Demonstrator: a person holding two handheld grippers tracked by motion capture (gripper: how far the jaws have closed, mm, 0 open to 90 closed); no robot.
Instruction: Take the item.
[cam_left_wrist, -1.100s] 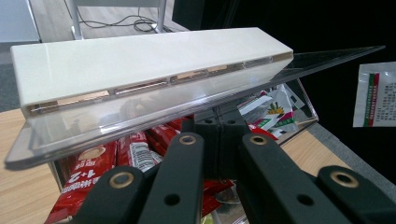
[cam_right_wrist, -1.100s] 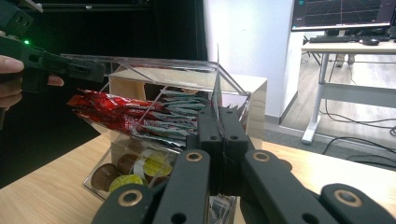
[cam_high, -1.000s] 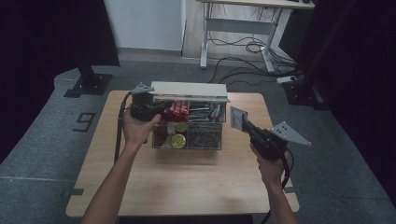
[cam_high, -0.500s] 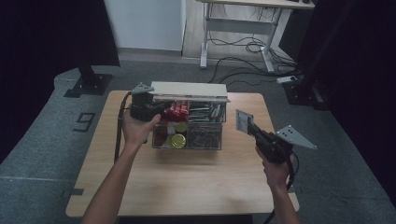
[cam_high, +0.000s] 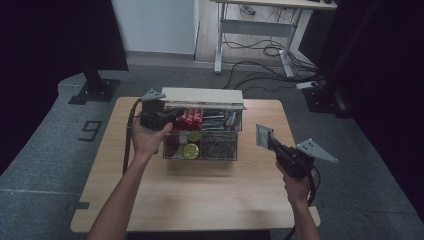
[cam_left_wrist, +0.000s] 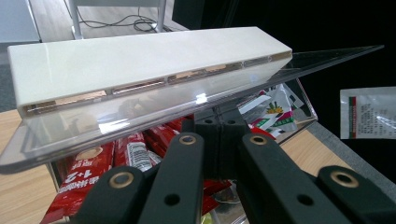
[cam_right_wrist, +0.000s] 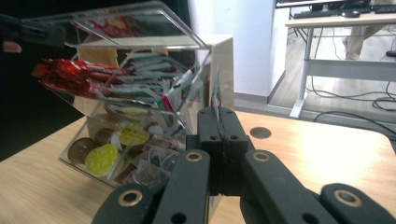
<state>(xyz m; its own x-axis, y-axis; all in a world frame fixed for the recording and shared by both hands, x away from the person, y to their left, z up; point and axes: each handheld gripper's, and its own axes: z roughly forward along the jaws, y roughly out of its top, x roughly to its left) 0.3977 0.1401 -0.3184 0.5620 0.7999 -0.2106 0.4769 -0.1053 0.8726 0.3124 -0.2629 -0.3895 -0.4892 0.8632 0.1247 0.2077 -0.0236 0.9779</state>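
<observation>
Sachet (cam_high: 264, 136), flat and white-faced, pinched upright between the closed jaws of the right hand-held gripper (cam_high: 272, 142), above the right part of the wooden surface (cam_high: 200, 200) and apart from the box. In the right gripper view the sachet (cam_right_wrist: 216, 95) is seen edge-on, a thin strip rising from the jaw tips of the right hand-held gripper (cam_right_wrist: 218, 116). From the left gripper view its printed face (cam_left_wrist: 368, 112) appears at far right.

Beyond it, at the middle of the surface, stands a clear plastic organiser box (cam_high: 202, 135). Its lower front compartments hold round capsules (cam_right_wrist: 100, 156), yellow-green and brown, and dark wrapped tea bags (cam_right_wrist: 149, 165). Its upper tier holds red stick packets (cam_left_wrist: 86, 170) on the left and green-and-white sachets (cam_right_wrist: 156, 93) on the right.

The transparent lid (cam_left_wrist: 140, 116) is raised, tilted up from the box, with a white bar (cam_left_wrist: 140, 58) along its top. The left hand-held gripper (cam_high: 165, 117) sits at the lid's left front edge; its jaws (cam_left_wrist: 219, 135) are nearly closed on that edge, as far as the left gripper view shows.

Farthest back, past the surface, a white-legged desk (cam_high: 260, 30) and loose cables (cam_high: 260, 57) lie on the grey floor.
</observation>
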